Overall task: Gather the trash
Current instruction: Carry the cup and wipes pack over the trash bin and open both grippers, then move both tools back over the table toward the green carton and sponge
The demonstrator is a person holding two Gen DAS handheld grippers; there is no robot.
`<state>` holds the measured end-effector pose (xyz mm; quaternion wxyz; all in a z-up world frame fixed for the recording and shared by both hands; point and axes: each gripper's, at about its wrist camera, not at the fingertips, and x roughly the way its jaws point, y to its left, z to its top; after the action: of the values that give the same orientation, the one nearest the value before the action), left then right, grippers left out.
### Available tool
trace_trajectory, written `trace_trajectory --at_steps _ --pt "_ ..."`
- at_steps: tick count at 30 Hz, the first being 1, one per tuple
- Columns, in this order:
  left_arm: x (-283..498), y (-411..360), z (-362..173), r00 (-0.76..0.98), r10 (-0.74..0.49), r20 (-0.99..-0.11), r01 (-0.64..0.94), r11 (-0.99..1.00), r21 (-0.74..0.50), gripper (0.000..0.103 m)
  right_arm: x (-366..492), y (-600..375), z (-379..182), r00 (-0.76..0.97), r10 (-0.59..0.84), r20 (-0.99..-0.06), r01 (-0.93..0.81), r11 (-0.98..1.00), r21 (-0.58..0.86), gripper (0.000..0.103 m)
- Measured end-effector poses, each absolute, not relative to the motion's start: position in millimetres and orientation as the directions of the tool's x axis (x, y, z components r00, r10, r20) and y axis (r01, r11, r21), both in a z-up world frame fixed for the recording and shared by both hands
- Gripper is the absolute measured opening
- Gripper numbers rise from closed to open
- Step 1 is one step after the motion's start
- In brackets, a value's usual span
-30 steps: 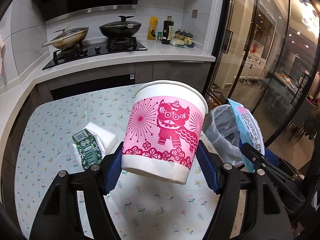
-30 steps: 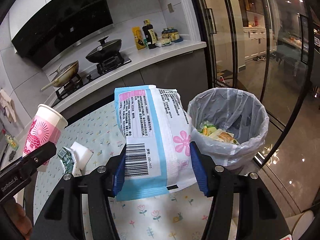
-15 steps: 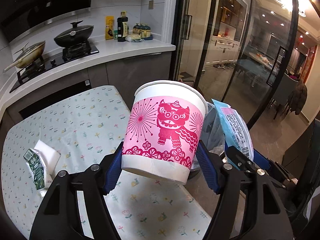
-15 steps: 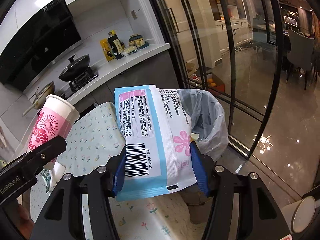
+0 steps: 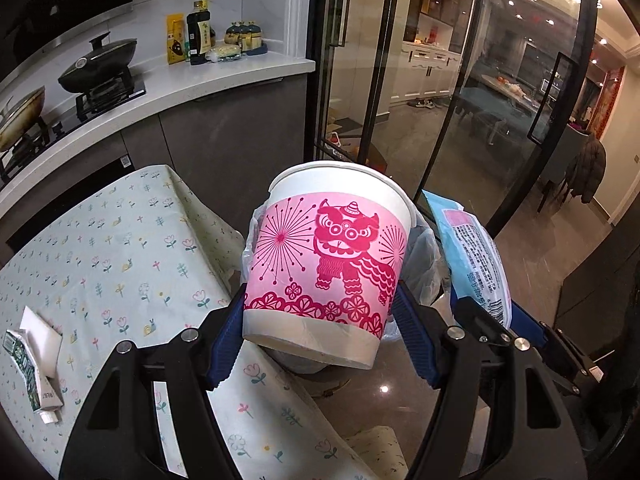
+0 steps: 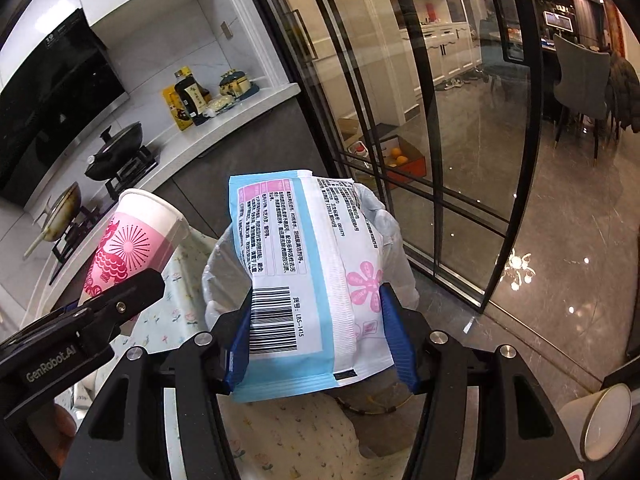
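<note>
Left wrist view first — our left gripper (image 5: 320, 332) is clamped on the pink lion cup (image 5: 326, 266), blue pads pressed to both lower sides, cup upright with a slight tilt, grip unchanged from a second ago. What changed is the backdrop: the stove and counter have slid off to 10 o'clock, the flowered tablecloth (image 5: 120, 264) now sits at 9 o'clock, and the lined trash bin (image 5: 420, 264) is directly behind and under the cup, where earlier it was off at 3 o'clock. The crumpled green carton (image 5: 24, 364) and its white tissue are left on the cloth at 8 o'clock — not yet collected. Right wrist view: our right gripper (image 6: 316, 340) is closed on the blue-and-white wet-wipe pack (image 6: 308, 280), pads pinching its lower edges, same hold as before. The bin's open mouth, plain a second ago at 2 o'clock, is now mostly hidden behind the pack; only liner (image 6: 394, 240) shows around it. We judge both items have swung over the bin, so release looks like the next call, then back for the carton.
</note>
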<state>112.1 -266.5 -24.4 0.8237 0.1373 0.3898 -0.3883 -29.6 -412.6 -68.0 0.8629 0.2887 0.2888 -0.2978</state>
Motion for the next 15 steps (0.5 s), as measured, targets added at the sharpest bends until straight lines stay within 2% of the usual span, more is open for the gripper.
trace_trajectory --at_steps 9,12,15 --pt "137.2 -297.3 -35.8 0.352 -0.533 -0.77 0.74 0.662 -0.12 0.068 -17.6 -433.8 -82.7 0.639 -0.342 -0.69 0.694 0.643 0.324 0.056" --pt "140.4 -300.9 -35.5 0.366 -0.53 -0.765 0.735 0.669 -0.112 0.076 -14.1 -437.6 -86.0 0.636 -0.338 -0.694 0.695 0.642 0.325 0.056" --pt "144.4 -301.6 -34.2 0.375 -0.529 -0.762 0.73 0.675 -0.109 0.077 -7.5 -440.5 -88.3 0.636 -0.331 -0.697 0.691 0.647 0.323 0.056"
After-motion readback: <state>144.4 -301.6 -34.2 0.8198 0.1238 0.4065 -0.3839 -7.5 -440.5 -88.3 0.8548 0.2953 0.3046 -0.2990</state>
